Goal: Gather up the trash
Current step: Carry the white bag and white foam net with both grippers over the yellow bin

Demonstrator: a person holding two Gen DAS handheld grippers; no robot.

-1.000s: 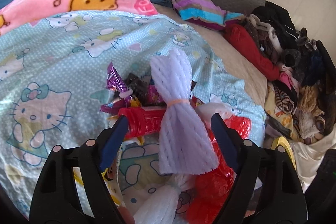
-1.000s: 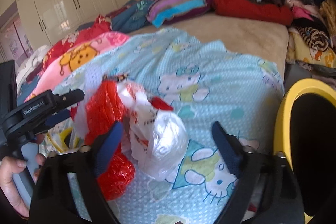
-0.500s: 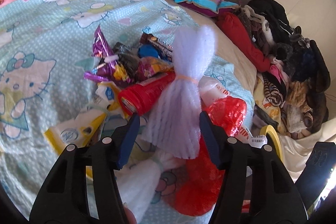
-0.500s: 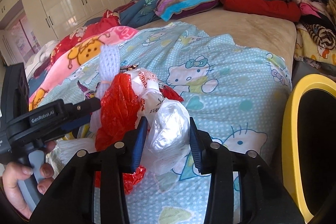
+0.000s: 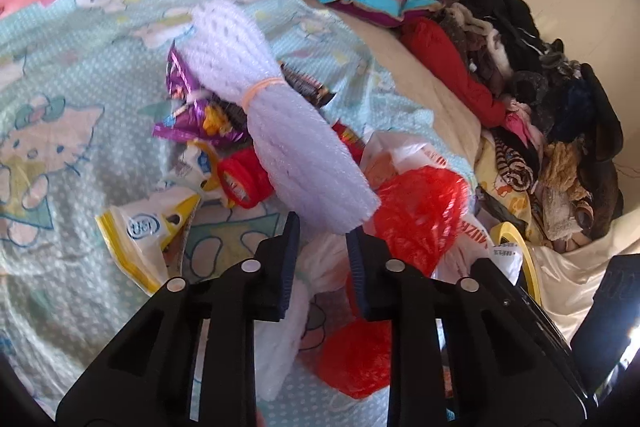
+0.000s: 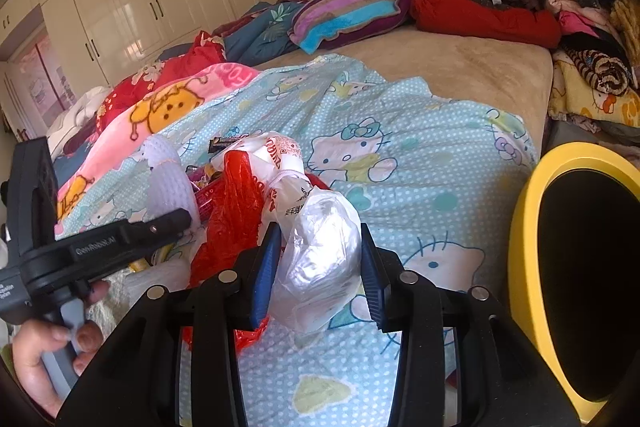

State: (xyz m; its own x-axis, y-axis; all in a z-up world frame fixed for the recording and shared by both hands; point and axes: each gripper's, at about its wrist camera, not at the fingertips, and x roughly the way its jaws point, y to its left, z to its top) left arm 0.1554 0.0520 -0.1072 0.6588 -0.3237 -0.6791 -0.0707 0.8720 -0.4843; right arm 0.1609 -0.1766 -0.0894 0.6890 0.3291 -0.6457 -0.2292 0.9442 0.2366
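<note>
1. The left gripper (image 5: 320, 227) is seen closed on the lower end of a white foam net bundle (image 5: 280, 123), which is tied at its waist by a pale rubber band (image 5: 262, 89); the bundle is held lifted above the blue cartoon sheet (image 5: 60, 99).
2. The bundle's long axis is seen running from the jaws up and to the left, away from the camera.
3. The right gripper (image 6: 316, 267) is seen closed on a clear plastic bag (image 6: 320, 259), knotted to a white printed bag (image 6: 276, 155) beside a red plastic bag (image 6: 236, 211).
4. The yellow-rimmed bin (image 6: 520, 247) is placed to the right of the right gripper, near it, at the bed's edge; its opening is faced toward the camera. In the left view only a sliver of its rim (image 5: 516, 239) is shown.
5. The right gripper is judged the nearer to the bin; a sideways carry to the right is what the coming move is judged to turn on, the left load having farther to travel.
6. Loose wrappers are left on the sheet: a purple wrapper (image 5: 188, 107), a red tube (image 5: 244, 179) and a yellow-edged packet (image 5: 144, 235).
7. The bin's depth and contents are lost in blackness, and its lower rim is cut off by the frame.
8. The pile beneath the foam bundle is blurred, so separate pieces are hard to tell apart.
</note>
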